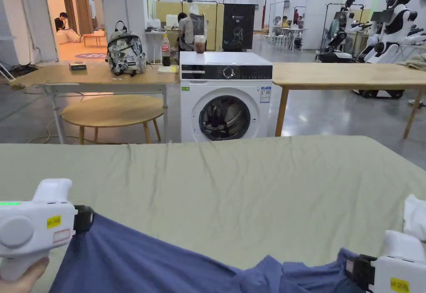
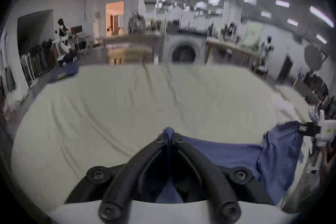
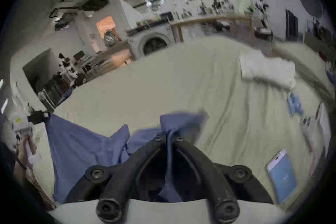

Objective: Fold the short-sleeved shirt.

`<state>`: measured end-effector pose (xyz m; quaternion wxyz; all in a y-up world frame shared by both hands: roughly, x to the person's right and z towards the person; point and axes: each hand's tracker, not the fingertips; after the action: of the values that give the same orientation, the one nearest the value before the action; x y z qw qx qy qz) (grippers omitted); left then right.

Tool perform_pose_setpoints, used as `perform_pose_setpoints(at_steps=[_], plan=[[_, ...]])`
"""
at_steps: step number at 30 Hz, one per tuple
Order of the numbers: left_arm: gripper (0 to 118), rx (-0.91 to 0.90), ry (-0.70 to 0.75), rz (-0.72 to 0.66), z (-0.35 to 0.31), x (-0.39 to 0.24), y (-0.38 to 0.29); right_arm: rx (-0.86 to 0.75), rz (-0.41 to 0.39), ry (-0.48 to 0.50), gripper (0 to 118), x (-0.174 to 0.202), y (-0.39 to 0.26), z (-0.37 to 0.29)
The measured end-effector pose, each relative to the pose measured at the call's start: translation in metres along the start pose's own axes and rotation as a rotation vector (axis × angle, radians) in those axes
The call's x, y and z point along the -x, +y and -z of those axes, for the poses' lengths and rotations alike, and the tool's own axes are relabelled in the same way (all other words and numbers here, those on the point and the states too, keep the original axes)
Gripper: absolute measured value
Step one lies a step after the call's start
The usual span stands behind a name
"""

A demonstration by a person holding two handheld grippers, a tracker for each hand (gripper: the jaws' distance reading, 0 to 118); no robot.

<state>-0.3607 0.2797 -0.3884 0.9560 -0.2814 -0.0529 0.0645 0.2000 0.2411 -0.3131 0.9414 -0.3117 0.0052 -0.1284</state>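
Head view: left gripper (image 1: 85,219), right gripper (image 1: 358,269) jaws each clamped on blue shirt (image 1: 137,260).

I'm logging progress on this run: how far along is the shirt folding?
Early. Done: each hand-held gripper, left and right, is shut on an edge of the blue shirt. In hand: holding it stretched over the green sheet. Left: laying it flat and every fold; no folds show yet.
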Motion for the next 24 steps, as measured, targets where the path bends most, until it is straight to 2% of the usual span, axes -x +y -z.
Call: perform_pose_setpoints(at_steps=[2, 4, 5, 8, 10, 12, 17, 19, 21, 24], plan=[[0, -0.129, 0.008, 0.052, -0.059, -0.001, 0.017, -0.073, -0.08, 0.003, 3, 0.016, 0.022, -0.032], [0, -0.208, 0.055, 0.11, -0.119, -0.005, 0.034, -0.146, -0.105, 0.03, 3, 0.025, 0.047, -0.066], [0, -0.273, 0.03, 0.102, -0.143, -0.001, 0.041, -0.174, -0.118, 0.039, 3, 0.029, 0.058, -0.08], [0, -0.383, 0.04, 0.037, -0.203, 0.012, 0.062, -0.265, -0.123, 0.044, 3, 0.039, 0.095, -0.114], [0, -0.431, 0.056, 0.021, -0.232, 0.018, 0.077, -0.31, -0.102, 0.094, 3, 0.051, 0.122, -0.133], [0, -0.449, 0.069, 0.036, -0.249, 0.018, 0.092, -0.348, -0.101, 0.131, 3, 0.065, 0.146, -0.149], [0, -0.525, 0.101, 0.033, -0.272, 0.018, 0.127, -0.419, -0.172, 0.115, 3, 0.11, 0.205, -0.175], [0, -0.539, 0.169, 0.025, -0.279, 0.016, 0.144, -0.446, -0.202, 0.108, 3, 0.124, 0.226, -0.18], [0, -0.542, 0.193, 0.029, -0.28, 0.015, 0.159, -0.455, -0.203, 0.122, 3, 0.133, 0.242, -0.183], [0, -0.561, 0.197, 0.045, -0.276, 0.017, 0.182, -0.483, -0.248, 0.085, 3, 0.151, 0.266, -0.18]])
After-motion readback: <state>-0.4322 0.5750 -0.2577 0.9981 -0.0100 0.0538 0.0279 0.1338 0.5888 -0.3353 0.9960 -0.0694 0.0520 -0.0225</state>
